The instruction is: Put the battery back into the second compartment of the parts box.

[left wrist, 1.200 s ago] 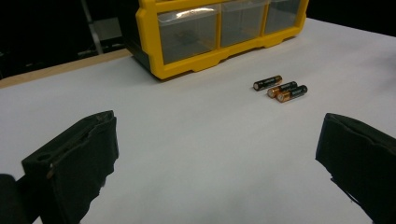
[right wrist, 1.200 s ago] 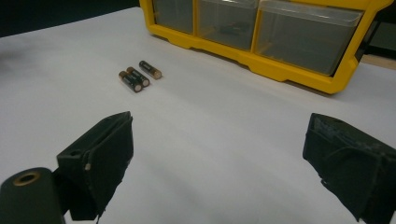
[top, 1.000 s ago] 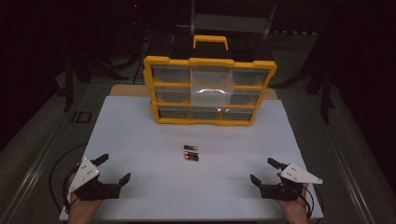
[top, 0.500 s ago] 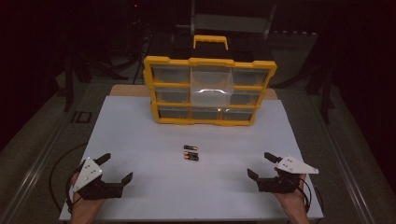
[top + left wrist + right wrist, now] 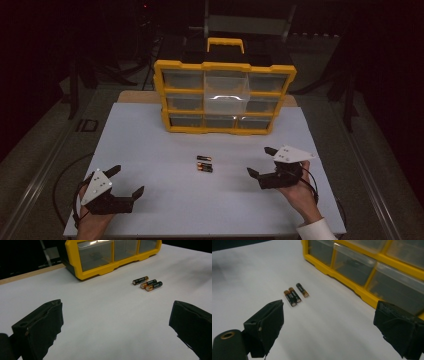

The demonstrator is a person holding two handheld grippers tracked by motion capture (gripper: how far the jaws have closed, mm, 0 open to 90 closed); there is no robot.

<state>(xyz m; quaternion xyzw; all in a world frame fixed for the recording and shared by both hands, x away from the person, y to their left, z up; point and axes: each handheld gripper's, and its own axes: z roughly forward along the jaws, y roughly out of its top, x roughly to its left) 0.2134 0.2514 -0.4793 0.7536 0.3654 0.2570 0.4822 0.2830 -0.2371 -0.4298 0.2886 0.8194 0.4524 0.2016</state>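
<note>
**White tabletop, both grippers wide, batteries between them**

White sheet covers the table (image 5: 150, 145), with dark room all round it.

My right gripper (image 5: 261, 161) has its jaws spread wide and nothing between them; its black fingers (image 5: 265, 326) frame bare white surface. It hovers near the table's right edge, at about 4 o'clock from the batteries (image 5: 204, 164). In the right gripper view the batteries (image 5: 294, 295) lie at 11 o'clock, apart from the jaws, with bare sheet between.

My left gripper (image 5: 128, 180) is released too, jaws wide and empty, fingers (image 5: 41, 327) over bare sheet. It sits by the near left corner, at about 8 o'clock from the batteries, well apart from them. In the left gripper view the three batteries (image 5: 147, 283) lie at 1 o'clock: two touching side by side, the third just beside them.

Beyond the batteries, at 12 o'clock, stands the yellow organizer case (image 5: 225, 67) at the far edge, upright, its clear drawers facing me. Bare sheet lies between its foot and the batteries.
</note>
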